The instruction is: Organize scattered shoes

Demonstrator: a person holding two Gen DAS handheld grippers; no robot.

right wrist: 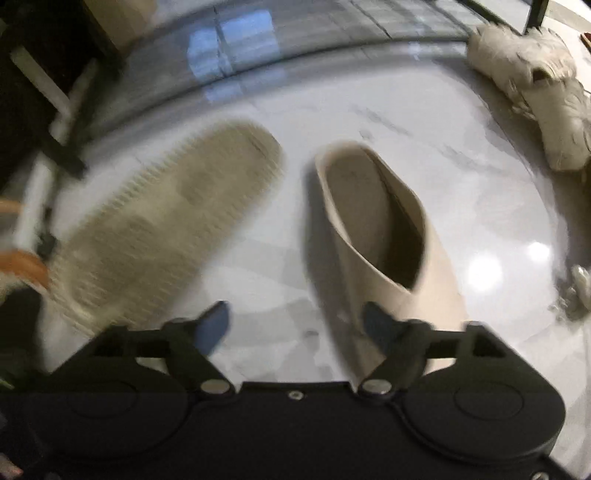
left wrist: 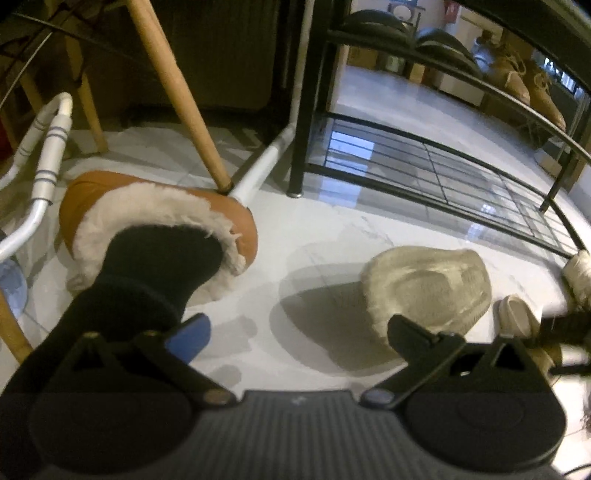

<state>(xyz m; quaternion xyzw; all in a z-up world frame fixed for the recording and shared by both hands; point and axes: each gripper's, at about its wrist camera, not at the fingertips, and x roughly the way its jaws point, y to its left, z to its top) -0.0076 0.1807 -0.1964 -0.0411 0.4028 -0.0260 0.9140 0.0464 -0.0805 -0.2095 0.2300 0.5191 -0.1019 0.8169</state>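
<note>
The left gripper [left wrist: 295, 332] is hovering over the white tiled floor [left wrist: 317, 236] with its jaws standing wide apart and nothing between them, and an upturned cream slipper [left wrist: 428, 288] is lying sole-up just past its right finger. On the left, a person's foot in a black sock [left wrist: 162, 258] is sitting inside a tan fur-lined slipper [left wrist: 155, 210] that is resting against a wooden chair leg [left wrist: 177, 92]. A black metal shoe rack [left wrist: 436, 158] is standing behind, with its lowest shelf bare and dark shoes [left wrist: 376, 22] and tan boots [left wrist: 524, 85] sitting higher up.
</note>
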